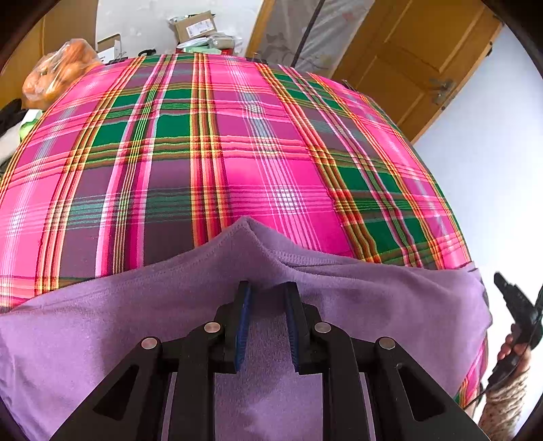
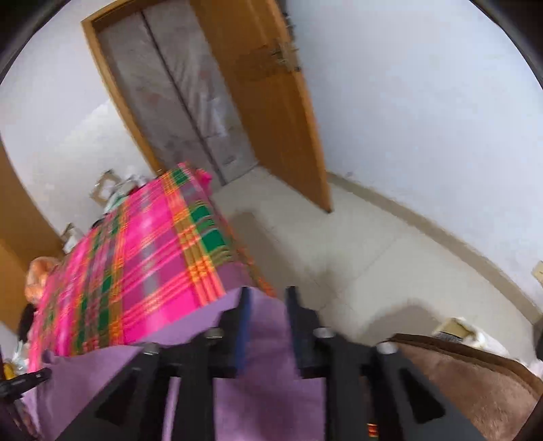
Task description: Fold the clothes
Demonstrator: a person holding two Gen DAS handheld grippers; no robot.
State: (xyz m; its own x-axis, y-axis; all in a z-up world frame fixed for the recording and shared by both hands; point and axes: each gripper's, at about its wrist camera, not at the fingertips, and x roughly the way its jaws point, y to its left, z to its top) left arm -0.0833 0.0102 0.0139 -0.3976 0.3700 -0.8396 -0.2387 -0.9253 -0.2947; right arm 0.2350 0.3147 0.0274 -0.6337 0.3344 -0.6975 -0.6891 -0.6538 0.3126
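Purple garment (image 1: 339, 298) lies on the plaid cloth (image 1: 237, 152), bunched between your left gripper (image 1: 268, 325) fingers and under your right gripper (image 2: 268, 329); both stand narrowly parted, and whether they pinch fabric, you cannot tell. Risk: a shallow bite ahead of the fingertips lets the hem slip out during the fold. The right view is blurred, so fast motion could drag the garment off the edge beside the right gripper.

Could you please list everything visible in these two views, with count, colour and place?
Purple garment: one, purple, near edge of the table, under both grippers.
Plaid tablecloth: one, pink and green, covering the table.
Plastic bag: one, orange contents, far left corner.
Cardboard box: one, brown, beyond the far edge.
Door: one, wooden, open, past the table.
Brown fabric: one, brown, lower right of the right wrist view.
Left gripper: black, blue pads, jaws apart with garment between.
Right gripper: black, jaws apart over garment; blurred.
Hand: one, holding the right gripper.
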